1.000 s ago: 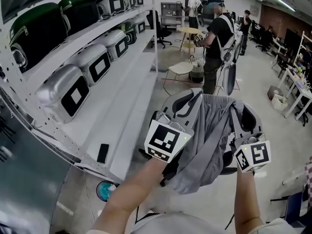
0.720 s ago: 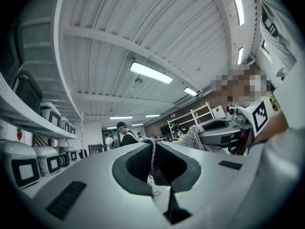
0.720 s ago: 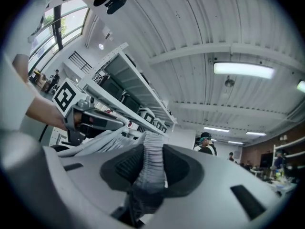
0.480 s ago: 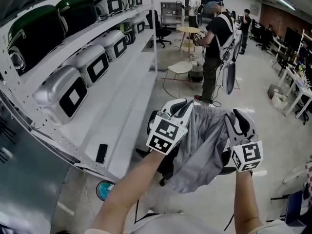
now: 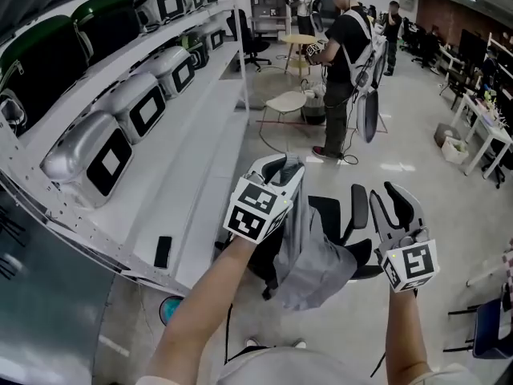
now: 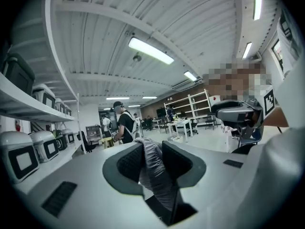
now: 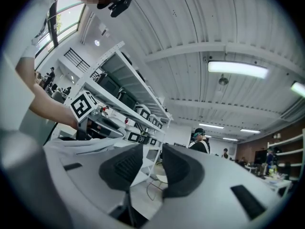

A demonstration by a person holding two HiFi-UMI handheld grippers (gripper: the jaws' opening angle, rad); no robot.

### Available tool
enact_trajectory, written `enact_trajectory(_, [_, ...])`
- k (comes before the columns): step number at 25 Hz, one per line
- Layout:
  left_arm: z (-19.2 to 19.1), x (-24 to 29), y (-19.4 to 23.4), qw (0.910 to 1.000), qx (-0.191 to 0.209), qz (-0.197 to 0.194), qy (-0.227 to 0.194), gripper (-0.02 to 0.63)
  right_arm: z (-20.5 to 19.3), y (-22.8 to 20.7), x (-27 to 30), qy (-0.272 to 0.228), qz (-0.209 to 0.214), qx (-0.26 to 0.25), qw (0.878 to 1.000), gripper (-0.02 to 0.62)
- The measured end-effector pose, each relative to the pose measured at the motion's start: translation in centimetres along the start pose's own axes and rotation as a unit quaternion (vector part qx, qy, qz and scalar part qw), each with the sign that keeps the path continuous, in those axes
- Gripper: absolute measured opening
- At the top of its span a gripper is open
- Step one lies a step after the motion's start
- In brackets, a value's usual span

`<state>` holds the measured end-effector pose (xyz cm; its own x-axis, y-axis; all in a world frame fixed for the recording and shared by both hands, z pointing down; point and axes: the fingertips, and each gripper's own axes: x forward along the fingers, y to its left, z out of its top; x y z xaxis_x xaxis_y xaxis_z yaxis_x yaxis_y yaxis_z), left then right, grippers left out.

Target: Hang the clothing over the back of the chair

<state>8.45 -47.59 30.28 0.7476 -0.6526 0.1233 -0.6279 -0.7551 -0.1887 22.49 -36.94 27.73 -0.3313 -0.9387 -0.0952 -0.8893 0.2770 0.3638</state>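
One black office chair (image 5: 333,215) carries one grey garment (image 5: 317,263), crumpled and draped over its back, hanging down the near side. Two grippers reach out about level. The left gripper (image 5: 284,167) is at the chair's top, its fingers (image 6: 128,163) opening with a fold of the garment loose between them. The right gripper (image 5: 378,197) is beside it, its fingers (image 7: 126,166) opening wide with nothing between them.

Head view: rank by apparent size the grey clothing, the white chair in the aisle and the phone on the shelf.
1. Clothing
2. White chair, which looks small because it is far off
3. Phone
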Motion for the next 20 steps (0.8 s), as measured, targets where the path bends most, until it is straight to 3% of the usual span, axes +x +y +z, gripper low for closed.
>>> enact_trajectory(3, [0.5,-0.3,-0.3,0.9999,0.015,0.002,0.004,0.133,-0.1,0.7,-1.2,-0.003,-0.002,0.01,1.0,0.13])
enact_trajectory(5, [0.4,-0.4,-0.4,0.9989,0.038,-0.006,0.029,0.177,0.0,1.2,-1.6,-0.005,-0.001,0.016,1.0,0.13])
enact_trajectory(8, [-1.7,-0.4,-0.5,0.9938,0.037,-0.036,0.099,0.211,0.2,1.7,-2.1,-0.009,0.001,0.021,1.0,0.13])
enact_trajectory(12, [-5.1,-2.0,-0.7,0.9752,0.024,-0.089,0.201,0.219,0.0,2.5,-2.6,-0.013,0.005,0.027,1.0,0.13])
enact_trajectory(18, [-5.9,-4.7,-0.6,0.9703,0.034,-0.088,0.223,0.218,-0.3,3.7,-2.9,-0.018,0.019,0.037,0.999,0.13])
enact_trajectory(20, [-6.5,-4.8,-0.8,0.9624,0.05,-0.099,0.248,0.218,-0.5,4.2,-2.8,-0.017,0.028,0.039,0.999,0.13])
